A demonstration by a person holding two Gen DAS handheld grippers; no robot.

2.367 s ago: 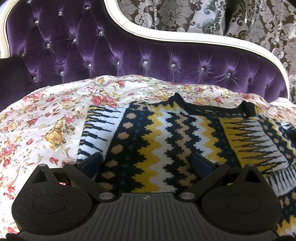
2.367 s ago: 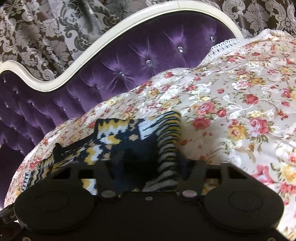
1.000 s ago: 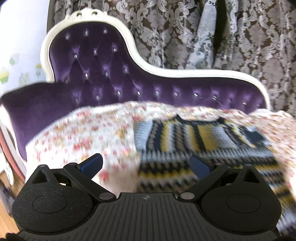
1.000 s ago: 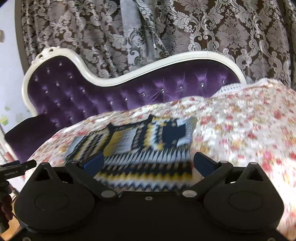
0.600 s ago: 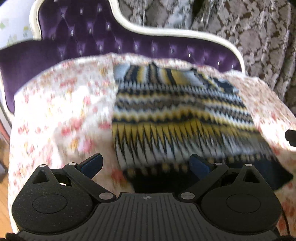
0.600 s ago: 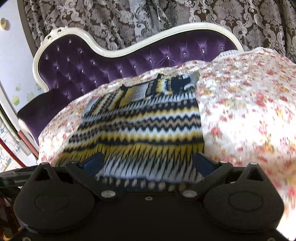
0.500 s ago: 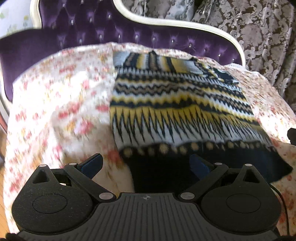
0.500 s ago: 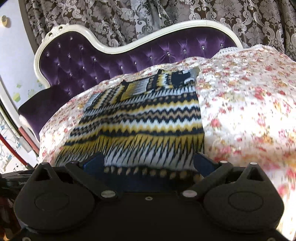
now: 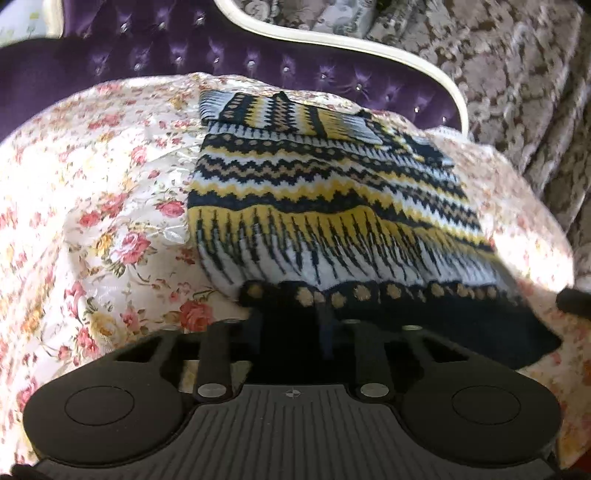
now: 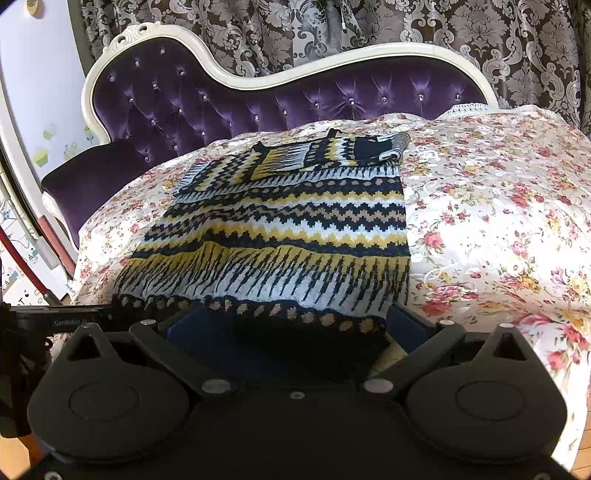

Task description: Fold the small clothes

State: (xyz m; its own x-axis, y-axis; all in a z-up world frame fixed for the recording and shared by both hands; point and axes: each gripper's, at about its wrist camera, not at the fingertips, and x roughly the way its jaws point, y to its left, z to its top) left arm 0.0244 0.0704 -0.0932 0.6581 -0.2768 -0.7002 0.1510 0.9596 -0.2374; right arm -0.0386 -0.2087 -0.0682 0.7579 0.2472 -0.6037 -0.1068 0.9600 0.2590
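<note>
A chaise longue with tufted purple velvet back (image 10: 207, 99) and a curved cream wooden frame (image 10: 236, 79) fills the middle of the right wrist view. Small shiny studs sit in the tufts. A glossy cream bedspread printed with red and yellow roses (image 10: 498, 206) covers the seat, bright with sunlight at 4 o'clock. Behind, from 11 to 2 o'clock, hang brown curtains with silver damask pattern (image 10: 443, 22). At 9 o'clock is a pale wall with small green stickers (image 10: 44, 110). Wooden floor (image 10: 14, 454) shows at 8 o'clock.
</note>
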